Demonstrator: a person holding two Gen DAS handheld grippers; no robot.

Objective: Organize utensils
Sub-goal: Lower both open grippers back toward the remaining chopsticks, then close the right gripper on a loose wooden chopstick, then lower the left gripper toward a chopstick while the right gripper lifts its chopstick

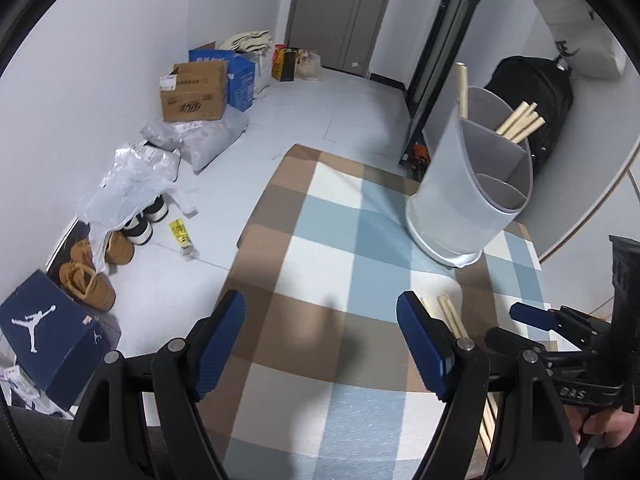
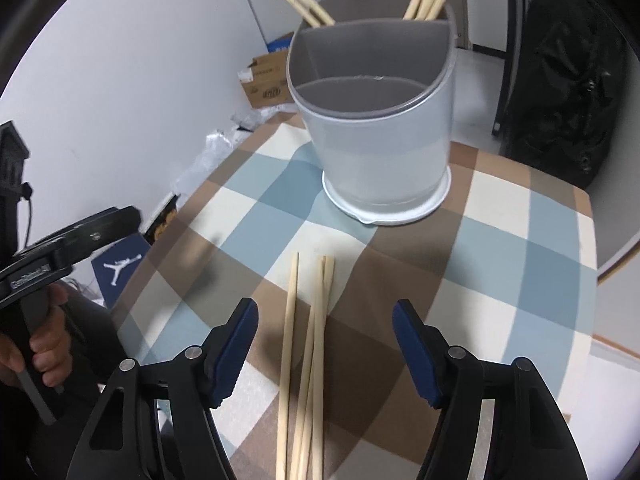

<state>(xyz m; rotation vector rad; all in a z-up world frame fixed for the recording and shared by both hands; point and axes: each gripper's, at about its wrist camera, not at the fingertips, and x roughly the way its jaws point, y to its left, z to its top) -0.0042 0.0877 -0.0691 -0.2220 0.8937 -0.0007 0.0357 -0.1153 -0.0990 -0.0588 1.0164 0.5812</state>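
White walls (image 1: 100,60), pale tiled floor (image 1: 320,108), grey door (image 1: 344,12)

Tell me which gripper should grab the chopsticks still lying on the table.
Probably the right. The right gripper is open with the loose chopsticks lying directly between its fingers. The left gripper is open over bare tablecloth; the chopsticks lie outside its right finger. The holder stands straight ahead.

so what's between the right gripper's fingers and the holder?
In the right wrist view, three loose chopsticks lie between the open right gripper and the grey holder, then bare checked cloth.
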